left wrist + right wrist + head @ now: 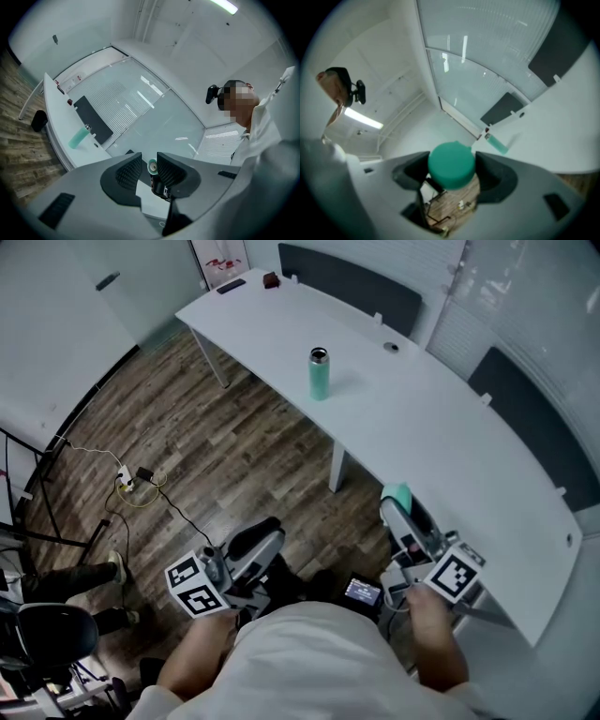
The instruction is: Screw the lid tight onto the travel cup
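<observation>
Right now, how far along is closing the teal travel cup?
Done: the round teal lid is clamped in the right gripper. In hand: only that lid; the teal steel-necked travel cup stands uncapped on the white curved table. Left: reach it, seat lid, screw tight.

Person: white top (328, 652), collar edge seen in left gripper view. Black head cam (213, 93) on a small mount. Left gripper (150, 165): light grey shell, black pads (129, 171) w/ fine ribbing, dark slots either side. Right gripper (452, 165): same grey/black build. Each has a marker cube, white w/ black squares: left cube (195, 585), right cube (457, 574).
</observation>
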`<state>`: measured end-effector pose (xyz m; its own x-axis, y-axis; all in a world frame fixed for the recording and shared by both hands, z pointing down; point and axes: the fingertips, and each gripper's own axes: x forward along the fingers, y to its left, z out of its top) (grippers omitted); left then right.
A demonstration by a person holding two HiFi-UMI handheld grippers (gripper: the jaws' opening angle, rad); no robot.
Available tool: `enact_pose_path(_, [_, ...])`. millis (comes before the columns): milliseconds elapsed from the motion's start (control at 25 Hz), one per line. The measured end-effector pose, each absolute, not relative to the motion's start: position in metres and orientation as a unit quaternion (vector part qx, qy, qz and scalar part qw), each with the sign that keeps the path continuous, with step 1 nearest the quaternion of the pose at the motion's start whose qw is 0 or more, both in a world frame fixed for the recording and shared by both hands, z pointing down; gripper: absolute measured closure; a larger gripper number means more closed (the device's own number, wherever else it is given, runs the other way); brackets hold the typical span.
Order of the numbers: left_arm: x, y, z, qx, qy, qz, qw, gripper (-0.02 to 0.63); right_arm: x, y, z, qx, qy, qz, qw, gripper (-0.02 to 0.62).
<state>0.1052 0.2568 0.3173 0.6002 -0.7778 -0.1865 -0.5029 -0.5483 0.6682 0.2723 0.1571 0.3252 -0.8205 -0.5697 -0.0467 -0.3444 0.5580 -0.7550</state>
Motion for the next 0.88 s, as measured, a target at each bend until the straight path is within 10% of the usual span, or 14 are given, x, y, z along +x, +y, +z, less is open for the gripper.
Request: enact_pose_path(880, [0.004, 0.156, 0.346, 0.859, -0.342, -0.21, 0.319, 0.488, 0.172, 0.078, 0.347, -0.33, 0.854, -0.386, 0.111, 0.279])
